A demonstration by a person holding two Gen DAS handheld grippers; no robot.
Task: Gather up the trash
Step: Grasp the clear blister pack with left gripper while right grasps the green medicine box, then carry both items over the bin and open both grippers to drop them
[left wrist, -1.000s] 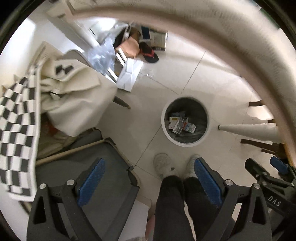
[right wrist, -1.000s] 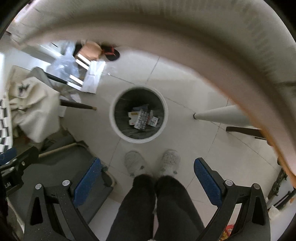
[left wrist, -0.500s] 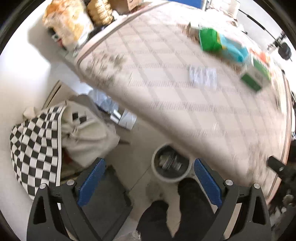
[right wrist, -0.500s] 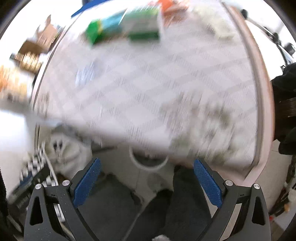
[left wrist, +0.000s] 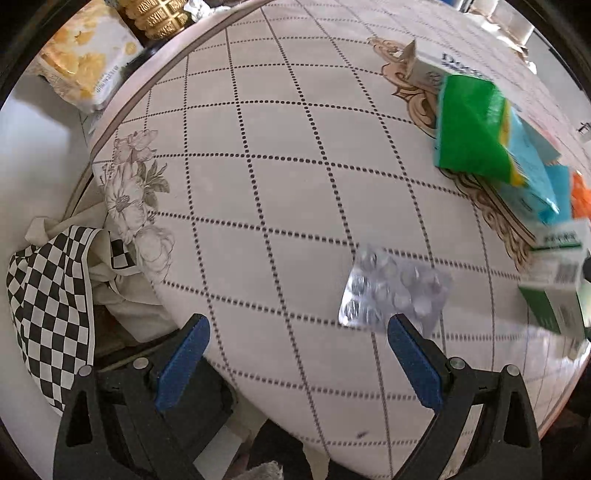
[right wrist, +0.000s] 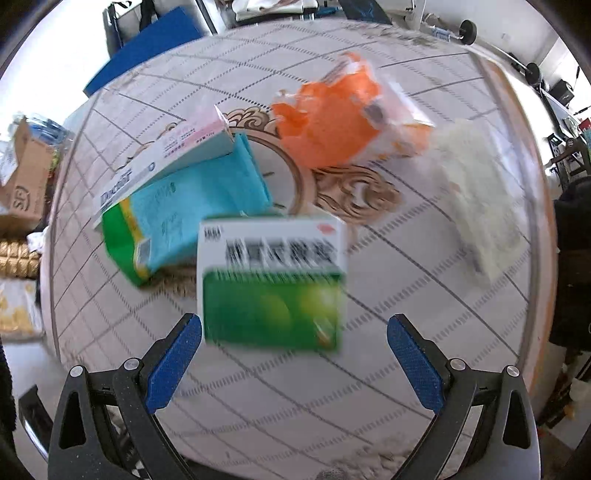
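Observation:
Trash lies on a round patterned table (left wrist: 258,184). My left gripper (left wrist: 299,354) is open and empty above the table; a silver pill blister (left wrist: 391,291) lies just ahead of its right finger. My right gripper (right wrist: 295,354) is open and empty, with a green-and-white medicine box (right wrist: 271,284) lying between and just ahead of its fingers. Behind that box lie a teal-and-green packet (right wrist: 177,221), a long white carton (right wrist: 162,166), an orange plastic bag (right wrist: 332,118) and a white pad (right wrist: 480,206). The packet (left wrist: 476,129) and the box (left wrist: 554,273) also show in the left wrist view.
A checkered cloth (left wrist: 48,295) hangs over a chair left of the table. A snack bag (left wrist: 85,70) and a gold item (left wrist: 159,18) sit beyond the far edge. A blue folder (right wrist: 147,48) and cardboard box (right wrist: 22,177) lie past the table.
Both grippers have swung up from over the floor bin to over the tabletop. The bin and my feet have left view; the table's trash now fills both views.

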